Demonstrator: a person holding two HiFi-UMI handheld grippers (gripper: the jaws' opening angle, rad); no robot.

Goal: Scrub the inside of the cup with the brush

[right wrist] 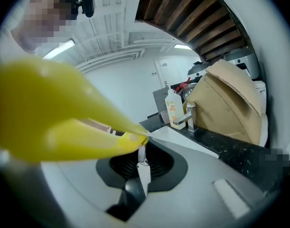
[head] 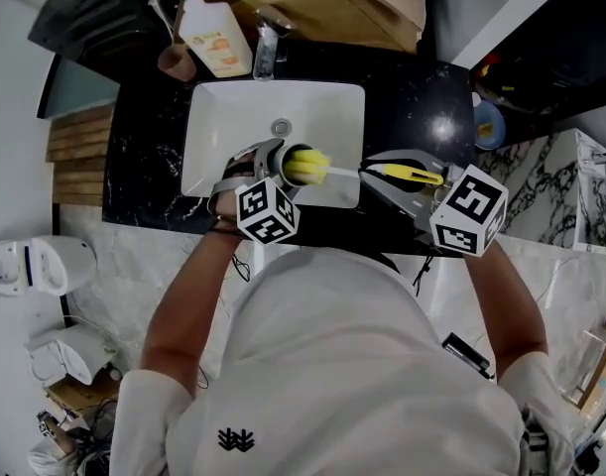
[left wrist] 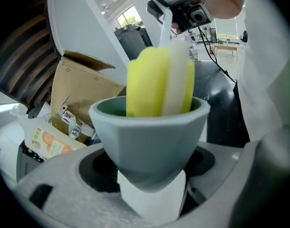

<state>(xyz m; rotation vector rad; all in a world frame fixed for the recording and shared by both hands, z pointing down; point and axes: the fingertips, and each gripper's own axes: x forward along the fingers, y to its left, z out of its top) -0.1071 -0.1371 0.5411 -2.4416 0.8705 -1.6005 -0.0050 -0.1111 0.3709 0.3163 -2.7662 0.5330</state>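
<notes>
The left tool [head: 268,167] is clamped on a grey cup [left wrist: 149,137], held over the lower middle of a white sink [head: 213,127]. The right tool [head: 392,174] is closed on the yellow handle of a brush [head: 307,165], whose yellow and white sponge head sits inside the cup. The sink is set in a black marbled tabletop [head: 412,107]. At the frame's top stand a faucet [head: 266,53], a bottle [head: 218,38] with an orange label and a cardboard box [head: 322,3]. Wooden slats [head: 79,157] lie at the left.

- White sink [head: 322,117] set in black marbled counter [head: 422,97], frame centre.
- Wooden slats [head: 79,157] at left edge.
- Bright window [left wrist: 128,18], upper centre, left gripper view.
</notes>
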